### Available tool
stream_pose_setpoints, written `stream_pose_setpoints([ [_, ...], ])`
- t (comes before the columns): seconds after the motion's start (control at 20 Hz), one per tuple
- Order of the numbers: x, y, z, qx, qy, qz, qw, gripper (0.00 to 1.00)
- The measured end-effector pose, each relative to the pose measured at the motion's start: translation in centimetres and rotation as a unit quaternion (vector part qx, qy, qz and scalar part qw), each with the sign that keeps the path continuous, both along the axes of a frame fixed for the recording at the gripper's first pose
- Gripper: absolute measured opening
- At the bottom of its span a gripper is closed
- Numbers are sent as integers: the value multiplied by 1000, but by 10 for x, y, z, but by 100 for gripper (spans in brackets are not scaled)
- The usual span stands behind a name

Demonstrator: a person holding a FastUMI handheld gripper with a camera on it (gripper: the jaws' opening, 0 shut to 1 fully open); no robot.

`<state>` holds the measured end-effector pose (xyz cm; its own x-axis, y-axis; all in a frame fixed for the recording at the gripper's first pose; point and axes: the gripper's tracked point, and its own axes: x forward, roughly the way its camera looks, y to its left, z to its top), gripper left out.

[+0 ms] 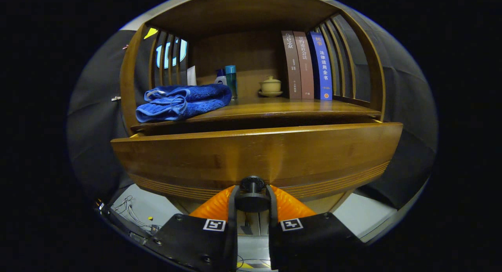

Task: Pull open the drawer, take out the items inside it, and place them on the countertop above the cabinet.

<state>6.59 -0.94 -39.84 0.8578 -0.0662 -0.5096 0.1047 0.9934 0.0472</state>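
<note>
- gripper view: the gripper (252,195) has both fingers closed on the dark round knob (252,184) low on the drawer front (259,156); the knob sits pinched between them, one finger on each side.
- the drawer stands pulled part-way out of the cabinet, with a dark gap between its top edge and the countertop (282,107) above; what lies inside it is hidden behind the front board.
- judgement: the step in hand is the pull. it would go best with a straight draw along the drawer's run, level, without twisting or sagging at the knob, so the small round knob does not slip from the grip and the drawer does not bind. the grip should hold firm until the opening is wide enough to reach in.
- the drawer front is glossy brown wood with fine grain and a band of thin grooves along its lower edge; the knob looks like hard, smooth material with a ribbed rim.
- on the countertop a folded blue towel (182,101), soft and fluffy, hangs slightly over the front edge; behind it stand a teal bottle (231,80) and a small white one just beside it.
- further along sit a pale lidded cup on a saucer (270,86) and three upright books (308,66) against slatted wooden sides; the bare middle of the countertop looks the natural landing spot.
</note>
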Motion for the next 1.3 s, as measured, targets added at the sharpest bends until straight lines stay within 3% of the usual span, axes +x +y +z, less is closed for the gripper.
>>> stream_pose_setpoints([
  [0.55, -90, 11, 15, -5, 31, 3, 1000, 36],
  [0.95, -120, 12, 15, 4, 40, -1, 999, 36],
  [1.3, -134, 4, 50, 7, 28, -20, 999, 89],
])
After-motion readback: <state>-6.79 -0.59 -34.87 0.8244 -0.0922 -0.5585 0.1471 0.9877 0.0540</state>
